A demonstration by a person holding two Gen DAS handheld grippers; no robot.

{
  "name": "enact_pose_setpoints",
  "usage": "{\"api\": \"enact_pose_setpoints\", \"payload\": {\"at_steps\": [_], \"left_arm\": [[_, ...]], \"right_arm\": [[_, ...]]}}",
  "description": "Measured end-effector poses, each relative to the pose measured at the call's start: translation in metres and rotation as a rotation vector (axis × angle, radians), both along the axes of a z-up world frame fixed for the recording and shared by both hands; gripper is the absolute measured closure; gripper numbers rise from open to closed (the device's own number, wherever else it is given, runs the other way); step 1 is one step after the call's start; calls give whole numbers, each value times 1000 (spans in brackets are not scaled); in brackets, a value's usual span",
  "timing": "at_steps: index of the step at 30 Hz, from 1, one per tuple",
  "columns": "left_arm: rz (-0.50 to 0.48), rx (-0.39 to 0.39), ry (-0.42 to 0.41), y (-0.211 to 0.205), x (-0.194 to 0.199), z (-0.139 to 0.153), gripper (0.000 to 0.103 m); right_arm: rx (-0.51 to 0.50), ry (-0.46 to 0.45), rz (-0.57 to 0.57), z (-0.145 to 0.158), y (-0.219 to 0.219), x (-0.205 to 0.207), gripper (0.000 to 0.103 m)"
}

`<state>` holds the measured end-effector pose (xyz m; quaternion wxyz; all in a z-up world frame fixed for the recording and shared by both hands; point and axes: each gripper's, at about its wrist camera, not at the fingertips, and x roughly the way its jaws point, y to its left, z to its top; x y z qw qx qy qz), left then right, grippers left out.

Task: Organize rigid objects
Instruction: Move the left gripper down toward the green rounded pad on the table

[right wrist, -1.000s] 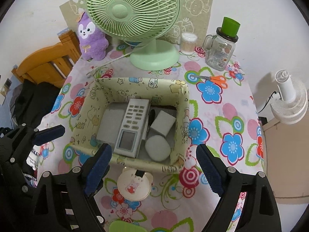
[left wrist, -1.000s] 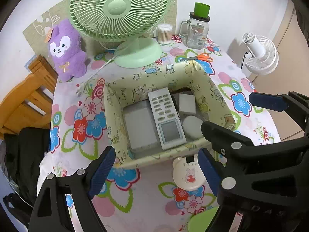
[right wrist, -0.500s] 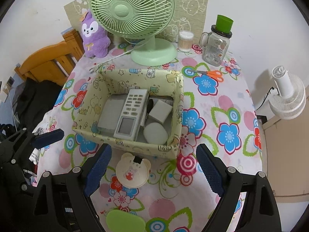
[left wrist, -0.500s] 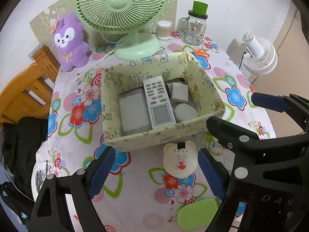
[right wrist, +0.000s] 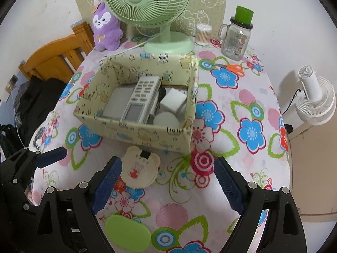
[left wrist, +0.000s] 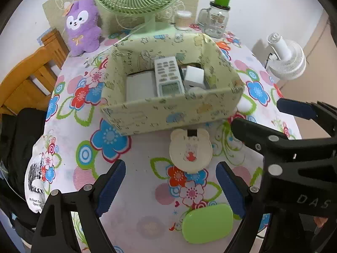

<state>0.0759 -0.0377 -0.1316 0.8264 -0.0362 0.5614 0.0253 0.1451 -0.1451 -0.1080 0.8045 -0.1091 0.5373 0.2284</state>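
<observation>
A pale yellow box [left wrist: 172, 111] sat on the flowered counter [left wrist: 130, 200], holding a remote [left wrist: 168, 77], a white block [left wrist: 194, 77] and a grey slab [left wrist: 140, 85]. Just in front of it lay a bear-shaped disc [left wrist: 190, 152], and nearer the camera a green case [left wrist: 207, 223]. The left hand-held gripper [left wrist: 170, 186] and right hand-held gripper [right wrist: 167, 184] both hung above the counter with jaws wide apart, gripping nothing. A green fan [right wrist: 147, 2], jar [right wrist: 236, 40] and purple plush toy [right wrist: 107, 31] stood behind.
</observation>
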Motion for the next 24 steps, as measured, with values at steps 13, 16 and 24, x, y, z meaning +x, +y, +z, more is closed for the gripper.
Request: {"api": "enact_pose_setpoints", "payload": {"at_steps": [13, 16, 24], "left_arm": [[15, -21, -29, -19, -33, -18, 4], [28, -24, -20, -21, -38, -24, 4], [42, -31, -23, -27, -50, -36, 4]], "right_arm": [[-46, 30, 64, -32, -7, -31, 12], [-35, 36, 69, -37, -11, -37, 12], [-11, 28, 59, -44, -21, -43, 12]]}}
